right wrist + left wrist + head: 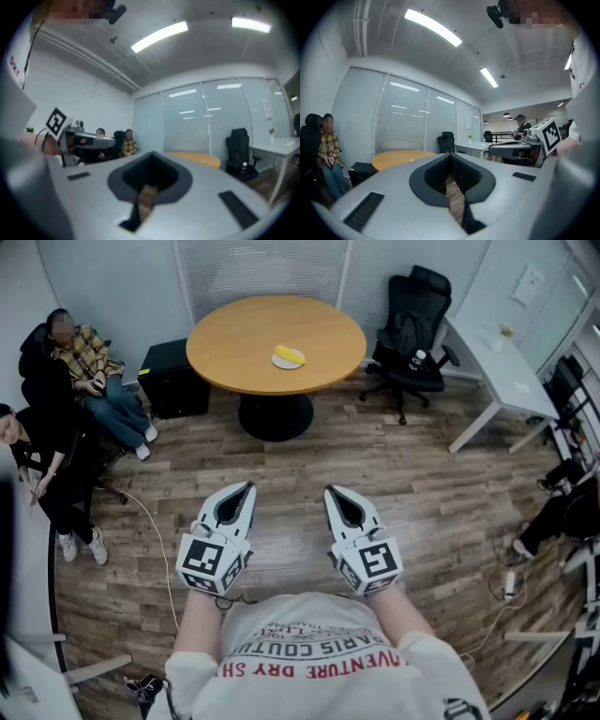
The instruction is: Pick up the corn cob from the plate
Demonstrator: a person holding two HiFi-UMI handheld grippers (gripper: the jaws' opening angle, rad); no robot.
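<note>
Left margin: two seated people [89, 371] sit against the wall, their feet out on the wood floor [281, 474]. A white cable [157, 540] trails over the boards just left of the left gripper [246, 489]. A black cabinet [173, 379] stands just beside the left edge of the round table [234, 343].

Centre: the table rests on a single dark pedestal. An open stretch of floor runs from its base to the person holding the grippers.

Right margin: a black office chair [412, 329] stands near the table's right edge, and a white desk [492, 357] angles away beyond it. More cables lie along the floor's far right edge.

Grippers: the left gripper and the right gripper [330, 491] are held level, side by side and apart, in front of the person's chest. Each has its jaws pressed together at the tips, with nothing between them.

Task item: the corn cob [291, 354] lies on the plate [277, 362], right of the table's centre and well inside the rim. It is well apart from both grippers, ahead of them across the open floor, roughly on the line running between the two.
</note>
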